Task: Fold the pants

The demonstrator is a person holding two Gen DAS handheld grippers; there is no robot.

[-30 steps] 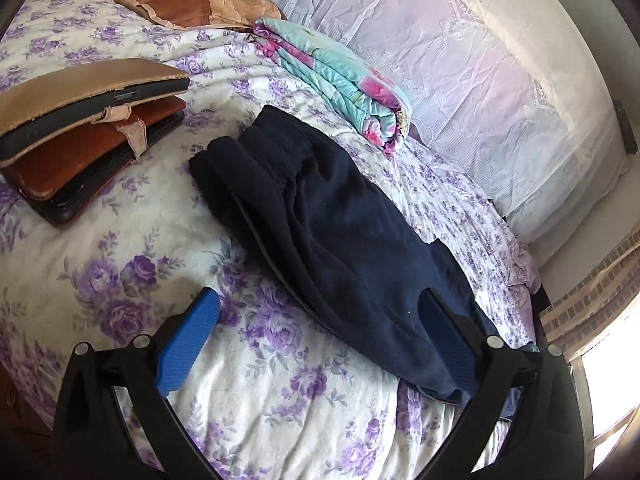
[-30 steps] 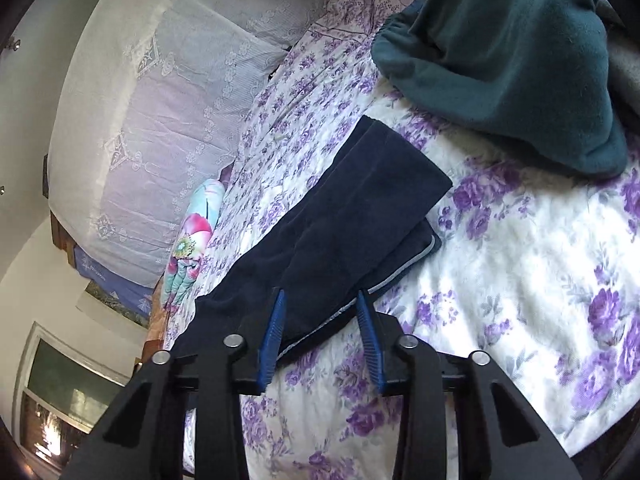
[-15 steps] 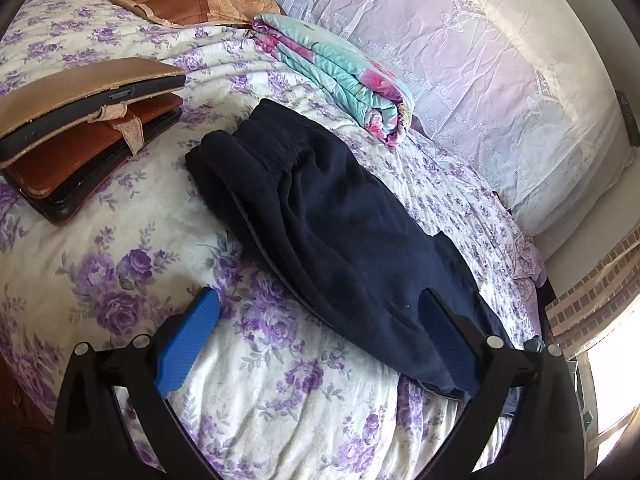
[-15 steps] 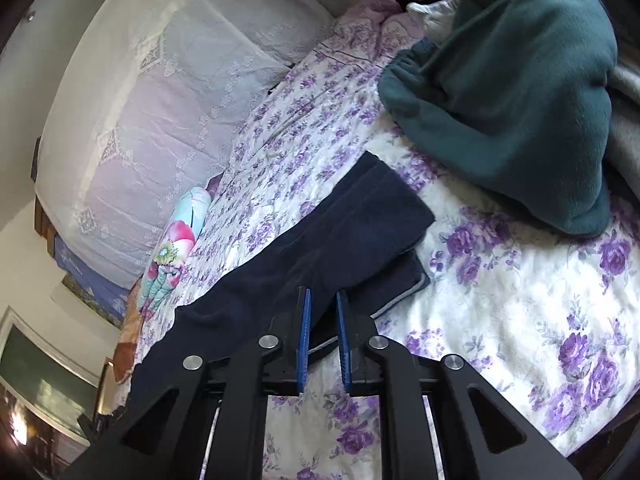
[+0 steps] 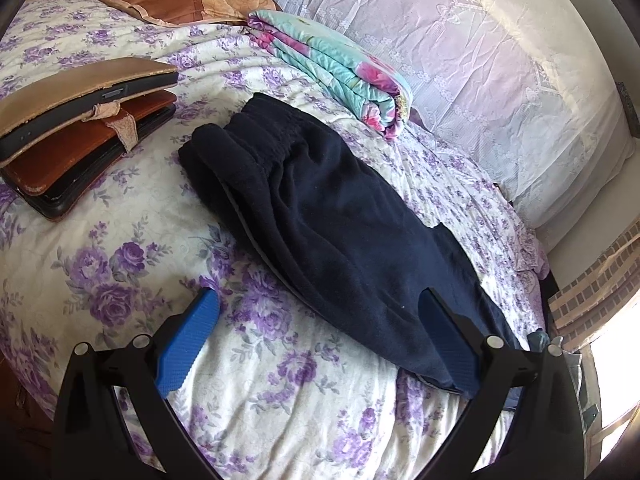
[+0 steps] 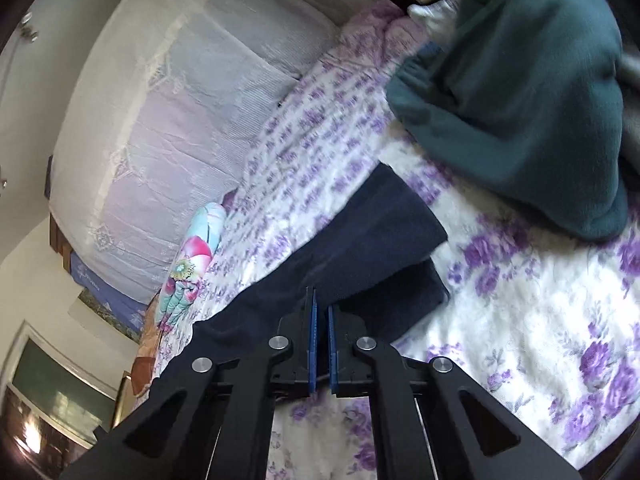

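My right hand-held gripper (image 6: 322, 312) has just been closing and is now pinched nearly shut on the near edge of the dark pants (image 5: 340, 232), which lie lengthwise on the flowered bed (image 5: 120, 248). If I've nipped only the top layer, the leg underneath will stay behind and the fold will come out crooked. My left hand-held gripper (image 5: 320, 312) hangs wide open over the pants' middle, holding nothing, same as a second ago.
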